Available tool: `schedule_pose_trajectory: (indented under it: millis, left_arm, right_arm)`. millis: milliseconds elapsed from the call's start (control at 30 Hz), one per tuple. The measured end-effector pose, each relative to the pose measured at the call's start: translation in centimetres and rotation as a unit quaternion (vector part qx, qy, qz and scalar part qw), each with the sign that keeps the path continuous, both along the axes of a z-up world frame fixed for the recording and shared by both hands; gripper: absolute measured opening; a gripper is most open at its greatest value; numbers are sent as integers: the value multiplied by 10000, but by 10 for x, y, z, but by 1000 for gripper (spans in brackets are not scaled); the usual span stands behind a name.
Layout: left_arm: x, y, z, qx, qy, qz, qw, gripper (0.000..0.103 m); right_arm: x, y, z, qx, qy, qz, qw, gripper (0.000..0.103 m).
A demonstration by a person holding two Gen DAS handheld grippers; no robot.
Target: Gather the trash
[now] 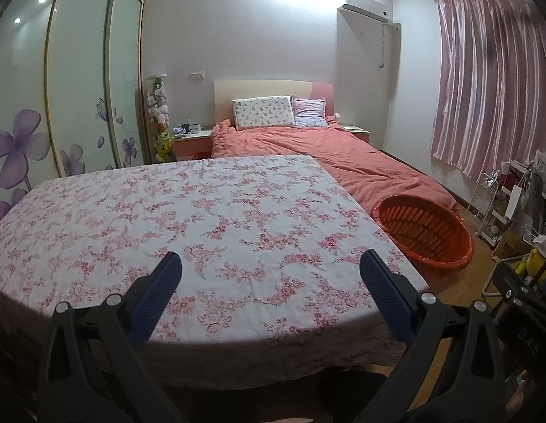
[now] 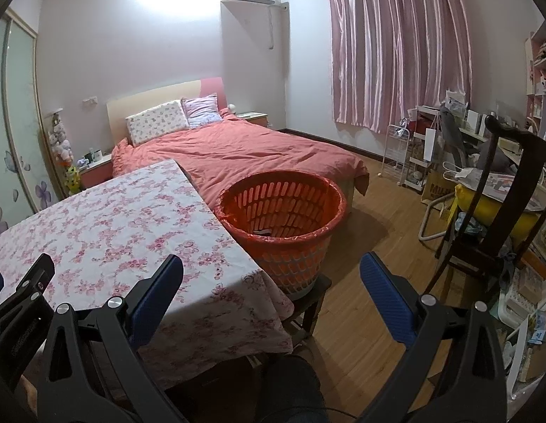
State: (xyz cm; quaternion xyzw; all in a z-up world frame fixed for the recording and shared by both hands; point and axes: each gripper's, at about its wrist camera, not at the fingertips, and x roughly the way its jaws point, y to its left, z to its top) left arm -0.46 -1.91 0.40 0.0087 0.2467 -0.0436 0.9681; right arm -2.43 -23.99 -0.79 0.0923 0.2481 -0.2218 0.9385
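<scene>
Orange slotted basket [image 2: 283,218] stands upright, mouth upward, ahead of the right gripper [image 2: 271,271], holding a small dark scrap. Both it and the left gripper [image 1: 271,268], over the floral tablecloth [image 1: 167,218], are spread wide, empty.

1 basket [image 2: 283,211], 1 table [image 1: 202,211], 1 bed [image 2: 255,148], 2 pillows [image 1: 264,112] [image 1: 310,112], 2 hand-held grippers [image 1: 271,273] [image 2: 271,273]

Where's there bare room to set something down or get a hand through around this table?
The floral tablecloth shows nothing on it, from the near edge to the bed. Both claws, left and right, are open and hold nothing. Wood floor between the orange basket and the chair is bare. The far right corner is crowded with racks and bags.
</scene>
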Motion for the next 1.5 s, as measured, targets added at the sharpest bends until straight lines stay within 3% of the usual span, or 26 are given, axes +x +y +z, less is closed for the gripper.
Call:
schedule_pose_trajectory:
  millis: [1500]
  left_arm:
    - [3,1,2,15,0,23,10000,99]
  right_arm:
    - [-2,-2,2,4,-13,-36,10000,100]
